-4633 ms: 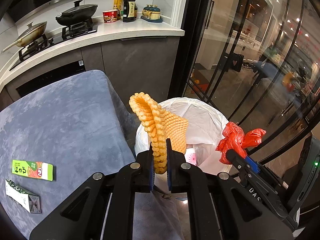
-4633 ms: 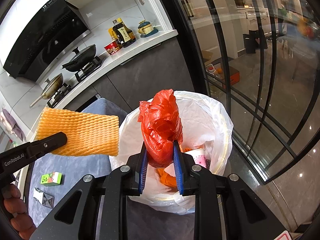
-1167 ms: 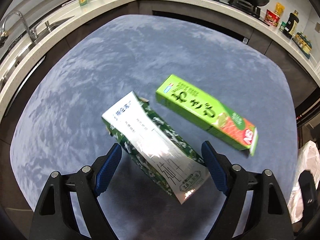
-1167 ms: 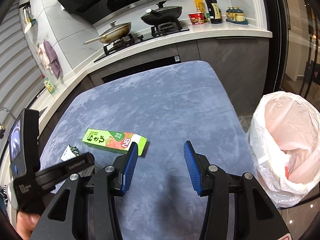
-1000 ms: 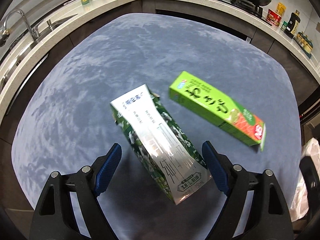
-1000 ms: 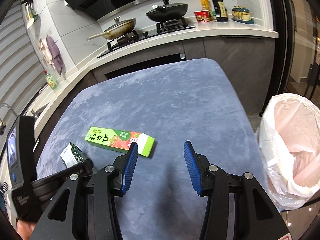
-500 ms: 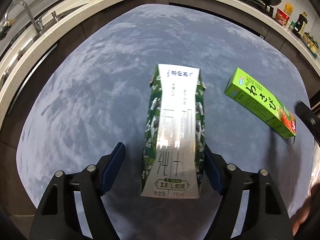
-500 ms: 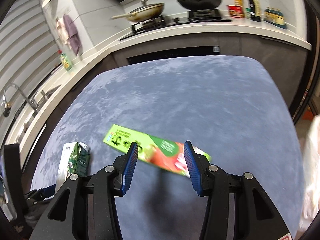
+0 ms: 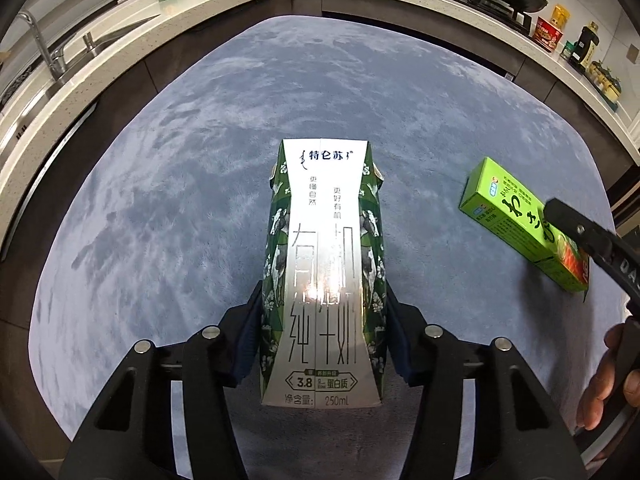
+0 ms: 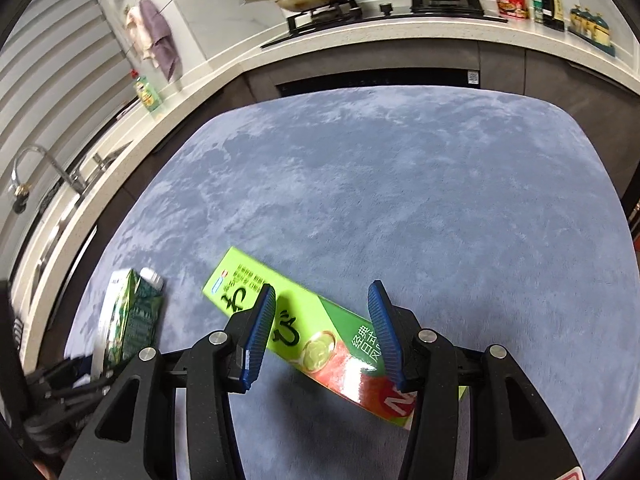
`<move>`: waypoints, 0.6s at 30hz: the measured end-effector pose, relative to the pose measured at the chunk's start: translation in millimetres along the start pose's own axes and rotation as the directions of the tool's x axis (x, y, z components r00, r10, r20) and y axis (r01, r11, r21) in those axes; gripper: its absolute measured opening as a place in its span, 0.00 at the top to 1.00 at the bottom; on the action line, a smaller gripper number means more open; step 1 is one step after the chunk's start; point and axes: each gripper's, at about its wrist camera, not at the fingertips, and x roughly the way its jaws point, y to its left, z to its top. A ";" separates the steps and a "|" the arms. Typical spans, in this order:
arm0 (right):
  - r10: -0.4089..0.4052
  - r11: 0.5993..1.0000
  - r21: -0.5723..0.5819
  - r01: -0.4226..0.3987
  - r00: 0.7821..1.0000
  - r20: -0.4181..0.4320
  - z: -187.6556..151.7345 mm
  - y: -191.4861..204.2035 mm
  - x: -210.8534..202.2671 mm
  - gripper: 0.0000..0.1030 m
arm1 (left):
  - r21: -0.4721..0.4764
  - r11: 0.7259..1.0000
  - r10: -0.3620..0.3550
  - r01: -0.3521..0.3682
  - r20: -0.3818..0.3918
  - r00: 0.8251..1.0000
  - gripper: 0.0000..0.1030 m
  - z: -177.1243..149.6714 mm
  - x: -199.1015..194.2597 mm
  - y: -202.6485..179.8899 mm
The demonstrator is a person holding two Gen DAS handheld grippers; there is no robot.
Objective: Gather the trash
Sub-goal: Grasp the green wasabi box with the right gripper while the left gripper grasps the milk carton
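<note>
The left claw [image 9: 322, 344] has just been closing on the milk carton [image 9: 324, 276], and its blue pads now sit flush against the carton's two long side faces, so it reads as gripping the carton near its lower end. The carton lies flat on the blue-grey cloth of the desk [image 9: 200, 152], stretching straight ahead of the claw, printed face up. Its gabled far end looks opened and slightly crushed, so it is probably empty: light, thin-walled, and likely to dent under a hard squeeze. The glossy foil face may slip, so the hold across the narrow sides, where the folded edges give stiffness, seems the sound one.

The right claw [image 10: 322, 332] hangs open above the green box [image 10: 316, 344], which lies flat on the desk, running diagonally beneath the claw from ahead-left to behind-right. The pads stand either side of the box's middle stretch without touching it. Whether the tips have reached desk level I cannot tell. The box looks like stiff, light cardboard, long and slim. Because it lies askew to the jaws, a slight turn of the wrist would probably be needed to close squarely across its narrow width, near the middle so that it does not swing.
</note>
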 end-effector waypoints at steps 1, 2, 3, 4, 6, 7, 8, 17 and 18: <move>0.002 1.000 -0.013 -0.002 1.000 -0.010 -1.5 1.2 -1.2 0.54 | 0.006 1.000 -0.004 0.004 0.000 1.000 0.50 0.0 0.4 1.2; 0.004 1.000 -0.025 -0.005 1.000 -0.021 -3.4 2.2 -2.6 0.54 | 0.008 1.000 -0.007 0.007 -0.001 1.000 0.50 -0.2 0.5 2.1; 0.010 0.999 -0.038 -0.011 0.999 -0.035 -6.2 3.7 -5.0 0.54 | 0.011 1.000 -0.013 0.013 -0.002 1.000 0.50 -0.6 0.4 3.1; 0.017 0.999 -0.045 -0.019 0.999 -0.049 -8.8 5.2 -6.7 0.53 | 0.013 1.000 -0.017 0.017 -0.002 1.000 0.50 -0.7 0.3 3.7; 0.026 0.998 -0.058 -0.030 0.997 -0.066 -15.3 8.8 -10.0 0.53 | 0.023 0.999 -0.025 0.025 -0.002 1.000 0.50 -1.5 0.2 4.3; 0.027 0.997 -0.064 -0.032 0.997 -0.075 -19.0 10.3 -11.3 0.53 | 0.024 0.999 -0.027 0.027 -0.001 1.000 0.50 -2.5 -0.2 4.6; 0.023 0.997 -0.075 -0.029 0.996 -0.083 -24.5 13.1 -12.5 0.52 | 0.028 0.999 -0.031 0.031 -0.002 1.000 0.51 -3.4 -0.6 4.7; -0.034 0.995 -0.096 0.024 0.994 -0.103 -56.6 23.8 -13.2 0.49 | 0.039 0.998 -0.042 0.042 0.000 0.999 0.51 -9.1 -5.2 4.0; -0.048 0.994 -0.100 0.038 0.994 -0.102 -58.6 25.0 -12.2 0.49 | 0.037 0.998 -0.044 0.044 -0.001 0.999 0.51 -8.9 -5.1 4.4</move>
